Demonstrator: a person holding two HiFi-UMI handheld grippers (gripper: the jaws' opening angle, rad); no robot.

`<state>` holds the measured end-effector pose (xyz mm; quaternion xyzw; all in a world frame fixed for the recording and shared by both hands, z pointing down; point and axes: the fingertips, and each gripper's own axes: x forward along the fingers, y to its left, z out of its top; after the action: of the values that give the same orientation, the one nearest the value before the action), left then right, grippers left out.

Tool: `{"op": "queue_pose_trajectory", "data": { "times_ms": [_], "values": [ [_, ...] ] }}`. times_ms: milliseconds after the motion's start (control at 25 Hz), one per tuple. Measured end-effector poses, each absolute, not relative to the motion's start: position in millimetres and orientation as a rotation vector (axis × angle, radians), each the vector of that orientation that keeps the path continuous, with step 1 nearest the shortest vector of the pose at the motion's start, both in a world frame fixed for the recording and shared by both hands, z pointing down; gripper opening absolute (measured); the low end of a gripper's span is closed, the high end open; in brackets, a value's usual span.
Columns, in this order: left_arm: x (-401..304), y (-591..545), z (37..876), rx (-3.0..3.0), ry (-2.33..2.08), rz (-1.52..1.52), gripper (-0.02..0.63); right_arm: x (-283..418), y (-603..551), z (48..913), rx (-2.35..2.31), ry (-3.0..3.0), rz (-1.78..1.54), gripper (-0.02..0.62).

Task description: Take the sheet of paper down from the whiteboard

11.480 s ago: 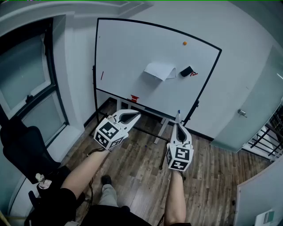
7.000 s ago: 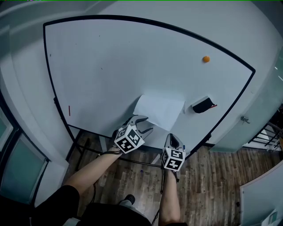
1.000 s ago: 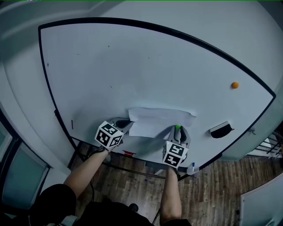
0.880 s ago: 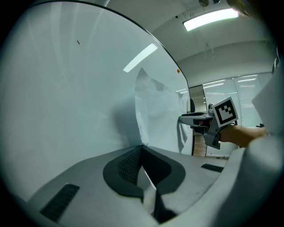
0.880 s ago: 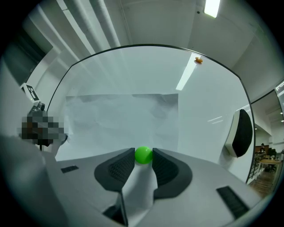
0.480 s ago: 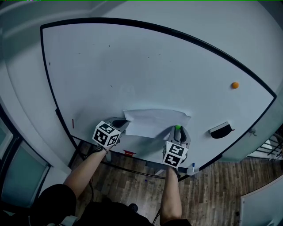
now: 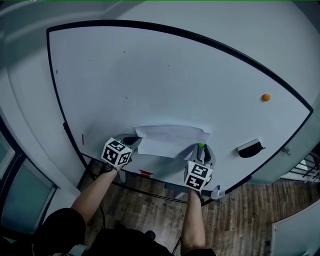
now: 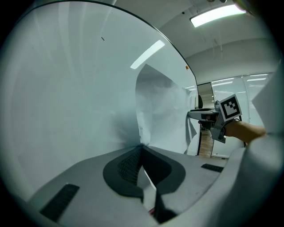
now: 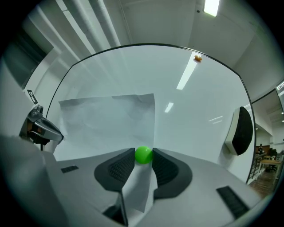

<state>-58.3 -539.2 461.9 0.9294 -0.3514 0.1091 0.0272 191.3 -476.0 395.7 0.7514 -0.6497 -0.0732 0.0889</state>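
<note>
The left gripper [image 8: 142, 147] has its jaws pressed together on one edge of the sheet of paper [image 7: 170, 140]. Its own grey body hides how much of the sheet lies inside. The right gripper [image 9: 143, 157] is closed round a small green ball magnet [image 7: 201, 145], with a strip of the paper running between the jaws beneath it. Whether the magnet touches the whiteboard [image 7: 150, 75] cannot be made out. The sheet hangs low on the board between the two grippers, thin and creased, its top edge bowed. The board is glossy white in a narrow black frame. An orange magnet [image 7: 266, 97] sits high on its right side, and a black eraser [image 7: 250, 148] sits near the right gripper. Below is a dark wood-plank floor [image 7: 240, 220]. A ceiling strip light [image 8: 217, 13] is mirrored as a bright streak on the board.
</note>
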Motion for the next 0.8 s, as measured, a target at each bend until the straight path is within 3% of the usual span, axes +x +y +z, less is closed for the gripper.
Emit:
{"op": "queue_pose_trajectory", "data": {
  "times_ms": [800],
  "values": [
    [-73.5, -540.5, 461.8, 2.857, -1.103, 0.345, 0.020, 194.9, -473.9, 396.4, 2.255, -1.925, -0.196, 0.133]
  ]
}}
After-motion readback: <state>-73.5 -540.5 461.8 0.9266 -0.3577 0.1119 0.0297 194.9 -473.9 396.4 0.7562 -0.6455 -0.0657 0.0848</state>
